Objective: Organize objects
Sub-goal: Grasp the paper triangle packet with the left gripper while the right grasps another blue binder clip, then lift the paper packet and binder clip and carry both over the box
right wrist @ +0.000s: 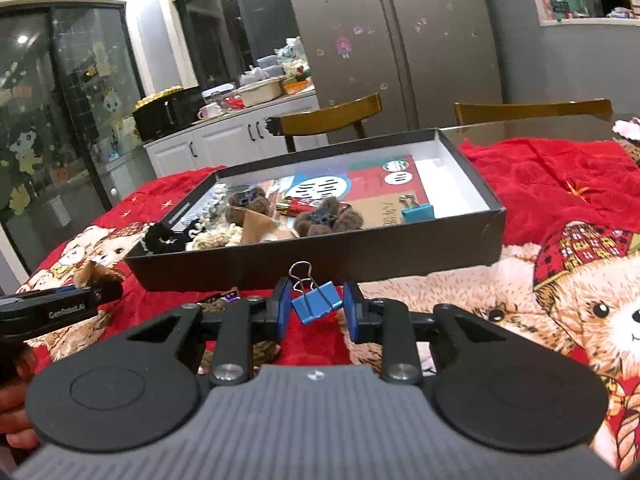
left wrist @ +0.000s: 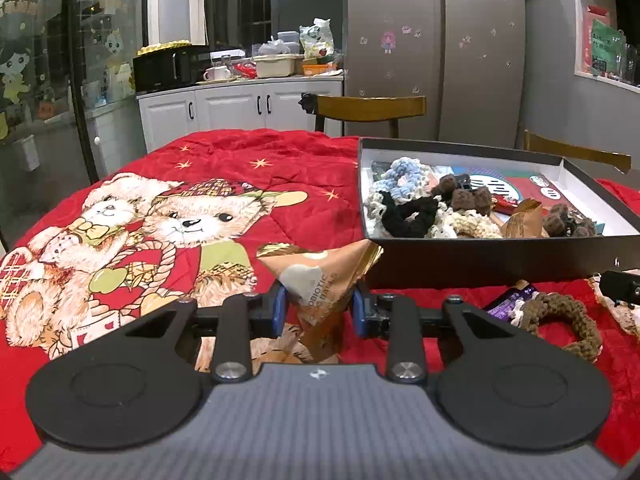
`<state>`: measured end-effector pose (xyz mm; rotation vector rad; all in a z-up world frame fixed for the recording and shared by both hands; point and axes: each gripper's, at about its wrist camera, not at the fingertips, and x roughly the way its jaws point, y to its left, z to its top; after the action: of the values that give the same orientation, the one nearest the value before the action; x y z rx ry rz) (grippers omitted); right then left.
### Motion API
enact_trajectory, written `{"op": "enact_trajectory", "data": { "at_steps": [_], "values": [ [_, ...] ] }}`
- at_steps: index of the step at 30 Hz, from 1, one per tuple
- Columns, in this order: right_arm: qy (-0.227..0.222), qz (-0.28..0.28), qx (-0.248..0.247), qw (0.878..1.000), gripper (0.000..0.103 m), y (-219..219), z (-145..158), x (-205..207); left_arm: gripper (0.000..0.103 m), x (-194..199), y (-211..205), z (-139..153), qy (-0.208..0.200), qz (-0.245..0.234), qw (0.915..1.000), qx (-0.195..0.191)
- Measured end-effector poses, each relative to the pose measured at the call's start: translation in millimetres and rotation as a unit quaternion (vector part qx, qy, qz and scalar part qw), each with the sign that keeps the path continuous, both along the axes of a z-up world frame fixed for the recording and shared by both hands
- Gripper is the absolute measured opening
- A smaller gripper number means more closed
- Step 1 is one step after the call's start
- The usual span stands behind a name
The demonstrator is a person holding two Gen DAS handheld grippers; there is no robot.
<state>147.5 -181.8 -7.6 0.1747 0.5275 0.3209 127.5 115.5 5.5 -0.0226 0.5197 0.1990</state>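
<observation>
A brown snack packet (left wrist: 316, 276) stands upright between the blue pads of my left gripper (left wrist: 319, 308), which is shut on its lower half, just in front of the black box's near wall (left wrist: 480, 264). The box holds crocheted scrunchies (left wrist: 408, 216), brown knitted pieces and another brown packet (left wrist: 520, 220). In the right wrist view my right gripper (right wrist: 316, 308) is shut on a tilted blue binder clip (right wrist: 314, 305), wire handles up, close to the box's front wall (right wrist: 320, 256). A second blue binder clip (right wrist: 418, 213) lies inside the box.
A red blanket with teddy bears (left wrist: 180, 216) covers the table. A brown crocheted scrunchie (left wrist: 560, 320) and a purple packet (left wrist: 508, 300) lie on it right of my left gripper. Wooden chairs (left wrist: 368, 108) stand behind the table, with kitchen cabinets and a fridge beyond.
</observation>
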Motion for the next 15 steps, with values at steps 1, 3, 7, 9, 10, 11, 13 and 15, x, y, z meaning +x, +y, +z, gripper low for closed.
{"op": "enact_trajectory", "data": {
  "at_steps": [1, 3, 7, 9, 10, 11, 13, 15],
  "values": [
    [0.000, 0.004, -0.001, 1.000, 0.031, 1.2, 0.1, 0.3, 0.036, -0.2, -0.2, 0.1, -0.001, 0.000, 1.0000, -0.001],
    [0.001, 0.010, 0.000, 1.000, 0.031, 3.4, 0.4, 0.0, 0.036, -1.7, 0.7, 0.9, -0.006, 0.004, 1.0000, -0.004],
    [-0.009, 0.013, 0.003, 1.000, 0.031, 3.8, 1.8, -3.6, 0.036, -2.8, -1.2, 1.7, -0.013, 0.002, 0.9999, 0.000],
    [-0.015, 0.016, 0.008, 1.000, 0.031, 3.0, 3.2, -4.9, 0.036, -3.7, -2.0, 2.2, -0.019, -0.001, 0.9998, 0.003],
    [-0.020, 0.016, 0.010, 1.000, 0.031, 2.9, 4.0, -5.7, 0.036, -4.5, -2.6, 2.5, -0.022, -0.005, 0.9997, 0.004],
    [-0.026, 0.018, 0.009, 0.999, 0.031, 3.2, 5.2, -6.7, 0.036, -5.6, -3.2, 3.0, -0.024, -0.008, 0.9997, 0.005],
    [-0.041, 0.017, 0.003, 0.999, 0.031, 4.9, 8.4, -9.8, 0.036, -7.6, -4.6, 3.6, -0.030, -0.011, 0.9994, 0.008],
    [-0.060, 0.024, -0.009, 0.998, 0.031, 9.9, 13.0, -14.4, 0.036, -8.0, -5.7, 4.8, -0.037, -0.016, 0.9991, 0.010]
  ]
}}
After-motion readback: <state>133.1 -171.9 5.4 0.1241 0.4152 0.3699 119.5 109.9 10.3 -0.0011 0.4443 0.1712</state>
